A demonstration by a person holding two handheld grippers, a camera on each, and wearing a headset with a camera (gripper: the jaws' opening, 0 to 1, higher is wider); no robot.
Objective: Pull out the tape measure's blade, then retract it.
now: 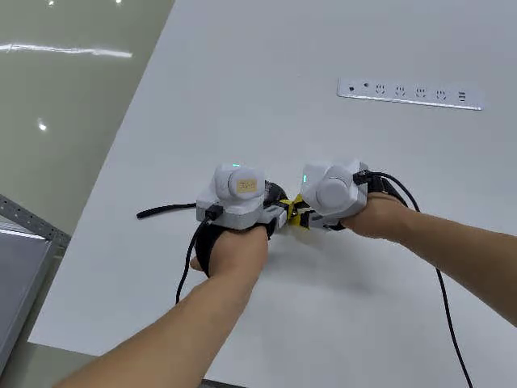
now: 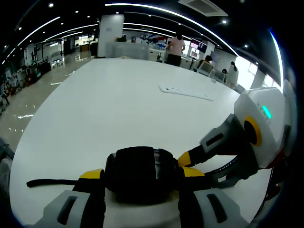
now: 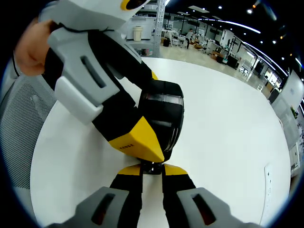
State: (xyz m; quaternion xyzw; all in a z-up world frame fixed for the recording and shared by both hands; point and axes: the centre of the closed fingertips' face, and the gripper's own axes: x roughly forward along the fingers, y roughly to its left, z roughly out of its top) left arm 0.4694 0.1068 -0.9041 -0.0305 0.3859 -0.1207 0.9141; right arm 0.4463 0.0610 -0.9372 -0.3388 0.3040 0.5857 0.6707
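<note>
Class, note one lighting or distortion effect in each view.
Head view: even light, soft shadows beside the arms on the white table, glare streaks on the floor. Left gripper view: fisheye bends the ceiling light strips; the tape measure is sharp. Right gripper view: the table edge bows strongly.

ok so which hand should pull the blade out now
Right. The right tongs are pinched on what looks like the blade tip at the edge of the tape measure, while the left tongs clamp its black body, so left anchors and right can draw away.
</note>
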